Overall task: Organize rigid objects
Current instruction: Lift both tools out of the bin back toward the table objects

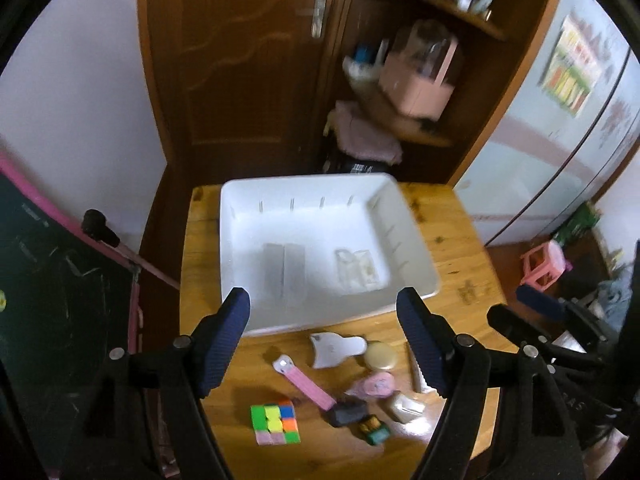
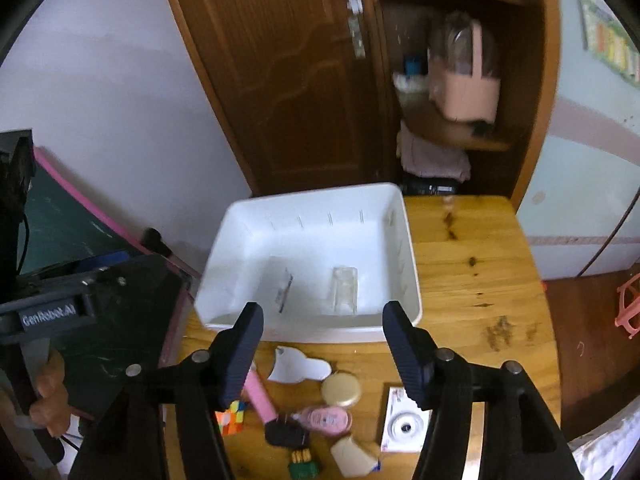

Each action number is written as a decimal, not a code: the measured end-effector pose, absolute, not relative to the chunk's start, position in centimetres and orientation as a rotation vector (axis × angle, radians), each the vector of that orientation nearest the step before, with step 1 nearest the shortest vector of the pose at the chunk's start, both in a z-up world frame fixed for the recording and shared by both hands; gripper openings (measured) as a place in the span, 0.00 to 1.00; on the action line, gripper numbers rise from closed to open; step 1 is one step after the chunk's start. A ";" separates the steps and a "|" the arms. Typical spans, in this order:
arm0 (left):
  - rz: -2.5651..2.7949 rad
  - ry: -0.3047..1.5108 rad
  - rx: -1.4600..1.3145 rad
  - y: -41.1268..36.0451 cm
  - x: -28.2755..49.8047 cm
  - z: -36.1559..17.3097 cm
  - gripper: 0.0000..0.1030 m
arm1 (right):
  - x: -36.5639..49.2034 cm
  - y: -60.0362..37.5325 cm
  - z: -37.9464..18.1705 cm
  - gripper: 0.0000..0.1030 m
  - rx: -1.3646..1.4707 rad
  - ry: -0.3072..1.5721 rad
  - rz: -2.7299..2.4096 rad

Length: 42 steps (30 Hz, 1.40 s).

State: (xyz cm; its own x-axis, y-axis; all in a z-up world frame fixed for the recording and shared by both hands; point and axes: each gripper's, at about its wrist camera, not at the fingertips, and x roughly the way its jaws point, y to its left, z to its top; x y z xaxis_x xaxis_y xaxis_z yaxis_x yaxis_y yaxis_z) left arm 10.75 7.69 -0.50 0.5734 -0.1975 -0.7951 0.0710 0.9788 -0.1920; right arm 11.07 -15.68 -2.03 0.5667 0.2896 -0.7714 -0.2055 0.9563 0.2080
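Observation:
A white bin point(image 1: 408, 240) point(image 2: 408, 256) stands on the wooden table point(image 1: 452, 232) point(image 2: 472, 240), holding a grey flat piece point(image 1: 284, 272) and a clear plastic box point(image 1: 358, 270) point(image 2: 345, 290). In front of it lie a white scraper point(image 1: 334, 348) point(image 2: 298, 366), a round gold tin point(image 1: 380, 356) point(image 2: 341, 390), a pink stick point(image 1: 306, 384) point(image 2: 260, 398), a colour cube point(image 1: 275, 424) point(image 2: 232, 418), a pink oval case point(image 1: 374, 385) point(image 2: 326, 420), a black block point(image 1: 347, 414) point(image 2: 286, 434) and a white card with a round part point(image 2: 404, 424). My left gripper point(image 1: 324, 346) and my right gripper point(image 2: 324, 354) hover open and empty above these.
A brown cupboard door point(image 1: 240, 72) and shelves with a pink container point(image 1: 418, 80) stand behind the table. A dark board with a pink edge point(image 1: 60, 280) leans at the left. A pink stool point(image 1: 544, 266) sits on the floor at the right.

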 end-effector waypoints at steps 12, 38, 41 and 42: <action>-0.077 0.851 -0.132 7.3 3.3 0.1 0.97 | 2.0 -17.1 -2.8 0.62 0.066 0.889 0.268; -0.083 1.086 -0.007 7.4 4.3 -20.0 0.96 | -2.6 -10.5 -21.2 0.62 -0.032 1.052 0.321; -0.073 1.113 -0.004 7.7 4.7 -21.0 0.96 | -2.5 -10.5 -21.9 0.62 -0.039 1.054 0.304; -0.075 1.125 -0.006 7.9 4.8 -21.3 0.96 | -2.3 -10.6 -22.2 0.62 -0.037 1.059 0.296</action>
